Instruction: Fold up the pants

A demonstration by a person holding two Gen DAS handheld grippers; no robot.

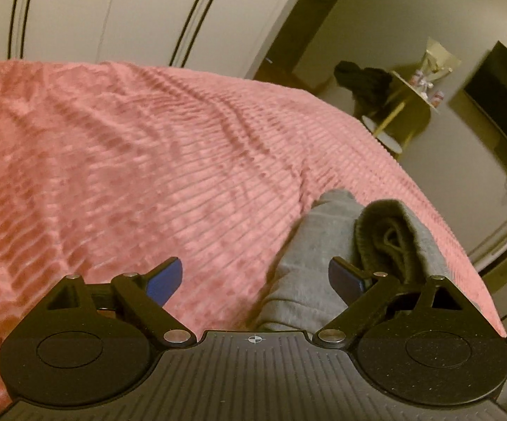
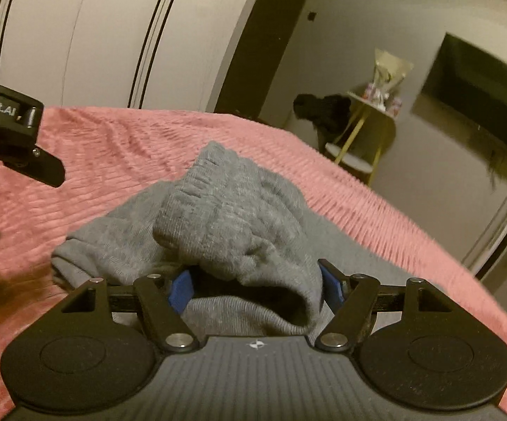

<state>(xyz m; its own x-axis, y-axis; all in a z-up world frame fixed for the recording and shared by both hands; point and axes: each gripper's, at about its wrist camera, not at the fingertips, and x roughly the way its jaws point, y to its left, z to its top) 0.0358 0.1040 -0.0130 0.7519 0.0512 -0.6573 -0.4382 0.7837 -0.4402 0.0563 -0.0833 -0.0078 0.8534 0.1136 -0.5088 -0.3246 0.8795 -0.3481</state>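
While left jaws gape empty, grey pants (image 2: 239, 217) bunch between right jaws, seemingly unpinched.

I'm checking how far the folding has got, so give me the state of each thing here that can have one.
left gripper: open, nothing between its pads, over the blanket.
right gripper: jaws wide around a bunched fold of the pants; whether the pads press on it cannot be told.
pants: grey, bunched in a heap, not flat.
blanket: pink, ribbed, spread out, rumpled.
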